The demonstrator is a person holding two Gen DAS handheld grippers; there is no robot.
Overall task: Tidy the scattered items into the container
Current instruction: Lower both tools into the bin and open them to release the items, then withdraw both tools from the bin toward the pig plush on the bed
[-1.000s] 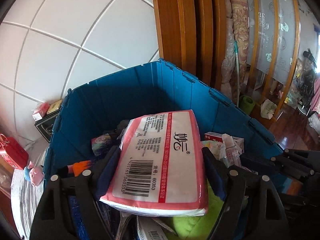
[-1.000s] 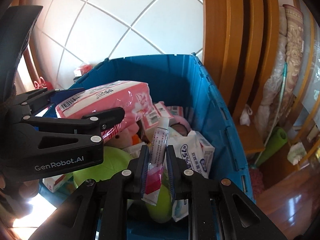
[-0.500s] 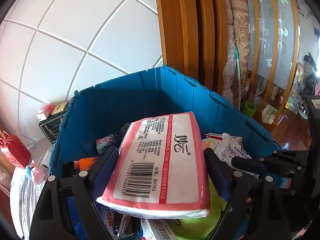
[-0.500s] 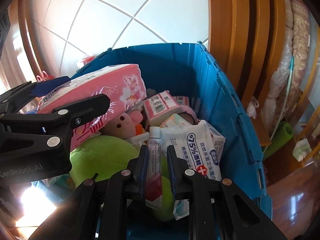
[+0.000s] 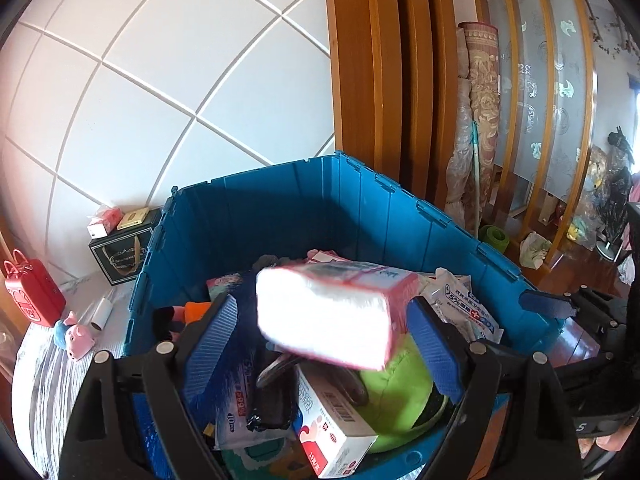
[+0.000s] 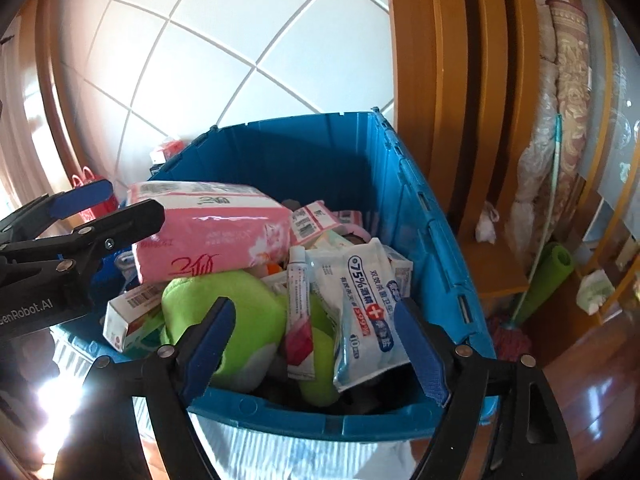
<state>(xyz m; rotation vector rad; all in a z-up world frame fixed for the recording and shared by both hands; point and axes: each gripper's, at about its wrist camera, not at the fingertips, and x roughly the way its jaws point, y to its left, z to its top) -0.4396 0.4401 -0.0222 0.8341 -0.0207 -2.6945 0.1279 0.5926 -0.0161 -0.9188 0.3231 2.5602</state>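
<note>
The blue crate (image 5: 280, 208) (image 6: 320, 152) is full of items. My left gripper (image 5: 324, 340) is open over the crate's near side; the pink tissue pack (image 5: 332, 308) is free of its pads, blurred, and rests on the pile in the right wrist view (image 6: 208, 236). My right gripper (image 6: 316, 344) is open at the crate's near rim. The small white and red tube (image 6: 299, 312) lies on the green plush toy (image 6: 228, 312) beside a blue wipes pack (image 6: 368, 312).
A white tiled wall stands behind the crate, a wooden door frame (image 5: 380, 80) to the right. A red case (image 5: 32, 288), a pig toy (image 5: 74, 334) and a black box (image 5: 120, 252) sit left of the crate. A white and red carton (image 5: 336, 428) lies in the crate.
Both grippers opened. The tissue pack left my left gripper and dropped onto the pile. The tube left my right gripper and now lies on the green toy. Both grippers drew back a little.
</note>
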